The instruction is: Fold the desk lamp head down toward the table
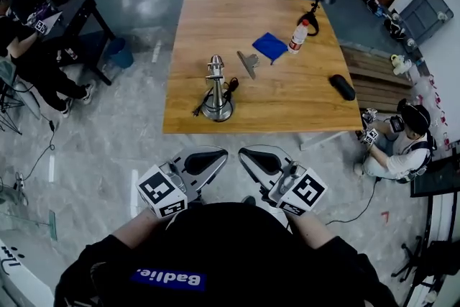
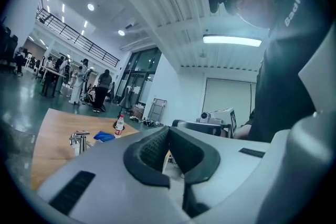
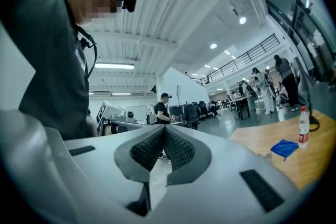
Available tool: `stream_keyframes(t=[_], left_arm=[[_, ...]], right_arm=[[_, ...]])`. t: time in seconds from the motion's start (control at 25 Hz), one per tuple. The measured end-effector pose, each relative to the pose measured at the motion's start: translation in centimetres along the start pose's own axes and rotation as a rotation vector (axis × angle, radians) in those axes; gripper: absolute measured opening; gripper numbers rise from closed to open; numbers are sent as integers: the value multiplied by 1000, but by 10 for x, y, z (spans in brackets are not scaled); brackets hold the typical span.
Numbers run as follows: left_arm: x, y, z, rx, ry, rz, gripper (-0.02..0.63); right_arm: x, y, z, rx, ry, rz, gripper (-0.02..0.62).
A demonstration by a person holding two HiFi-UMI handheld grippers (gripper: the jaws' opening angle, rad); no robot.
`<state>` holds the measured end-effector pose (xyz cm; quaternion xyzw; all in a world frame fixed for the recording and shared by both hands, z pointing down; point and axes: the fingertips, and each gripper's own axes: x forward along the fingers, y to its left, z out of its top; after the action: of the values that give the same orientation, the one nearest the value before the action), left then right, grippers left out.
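While the left claw (image 1: 207,161) and the right claw (image 1: 257,159) sit pinched together on nothing, close to the person's body, the desk lamp (image 1: 217,91) stands near the tabletop's (image 1: 287,101) front edge, well apart from both

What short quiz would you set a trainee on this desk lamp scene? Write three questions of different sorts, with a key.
1. True or false: the left gripper is shut on the desk lamp.
2. Which lies beside the plastic bottle: A blue cloth, B mug, C book?
3. Is the right gripper open or shut?
Key: 1 false, it is shut on nothing; 2 A; 3 shut.
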<state>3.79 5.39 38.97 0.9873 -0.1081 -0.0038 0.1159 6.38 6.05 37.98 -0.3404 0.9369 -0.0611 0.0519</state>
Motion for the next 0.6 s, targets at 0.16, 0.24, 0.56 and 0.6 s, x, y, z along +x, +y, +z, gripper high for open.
stream_keyframes(t=[0.16, 0.24, 0.56, 0.6], left_arm=[[-5, -7, 3, 3, -7, -13, 8], [-8, -9, 3, 5, -12, -9, 8], [-15, -14, 2, 9, -24, 11, 8], [-15, -14, 2, 8, -25, 13, 8]], right_arm=[[2, 14, 3, -70, -8, 13, 6], [1, 18, 2, -105, -9, 9, 6], [2, 30, 3, -150, -20, 9, 5], [2, 31, 3, -152, -20, 9, 5]])
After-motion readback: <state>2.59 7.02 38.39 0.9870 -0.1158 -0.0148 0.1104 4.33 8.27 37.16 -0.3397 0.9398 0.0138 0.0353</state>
